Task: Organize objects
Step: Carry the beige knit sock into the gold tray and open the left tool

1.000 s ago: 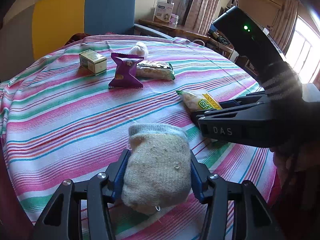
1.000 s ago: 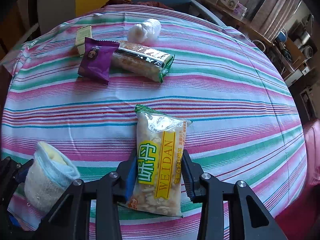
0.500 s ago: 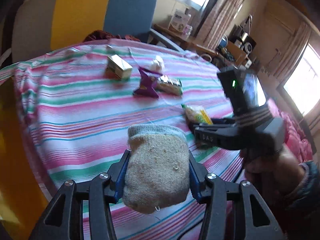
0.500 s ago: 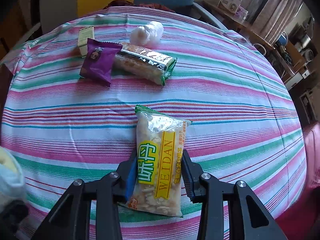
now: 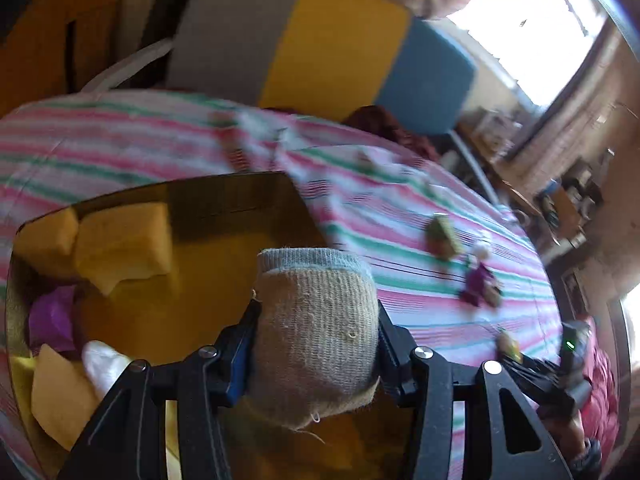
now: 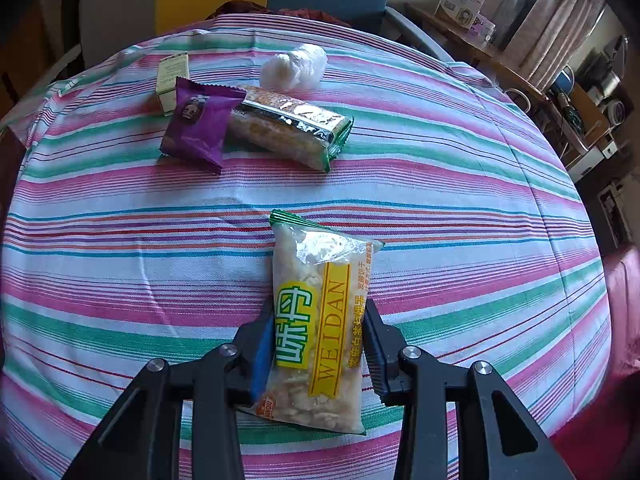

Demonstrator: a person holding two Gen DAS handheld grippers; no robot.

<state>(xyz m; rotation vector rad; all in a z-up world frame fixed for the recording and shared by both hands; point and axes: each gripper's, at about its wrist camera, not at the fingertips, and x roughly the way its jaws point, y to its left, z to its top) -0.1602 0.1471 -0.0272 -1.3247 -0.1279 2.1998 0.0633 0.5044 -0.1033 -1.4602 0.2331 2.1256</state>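
Observation:
My left gripper (image 5: 316,314) is shut on a rolled beige sock (image 5: 316,292) with a grey-blue cuff. It hangs over an amber open box (image 5: 224,179) at the table's left edge. The box holds yellow sponges (image 5: 124,240), a purple item (image 5: 52,316) and something white (image 5: 102,364). My right gripper (image 6: 318,320) is shut on a clear snack packet (image 6: 320,276) with a yellow label, low over the striped tablecloth (image 6: 460,208). That gripper (image 5: 560,364) also shows at the far right of the blurred left wrist view.
At the far side of the table lie a purple packet (image 6: 198,124), a green-edged snack bar packet (image 6: 288,126), a small box (image 6: 172,80) and a white wrapped ball (image 6: 292,66). A grey, yellow and blue chair back (image 5: 320,52) stands behind the table.
My left gripper has swung left and rolled with the sock, from above the tablecloth to above the amber box. The right gripper and its packet have not moved.

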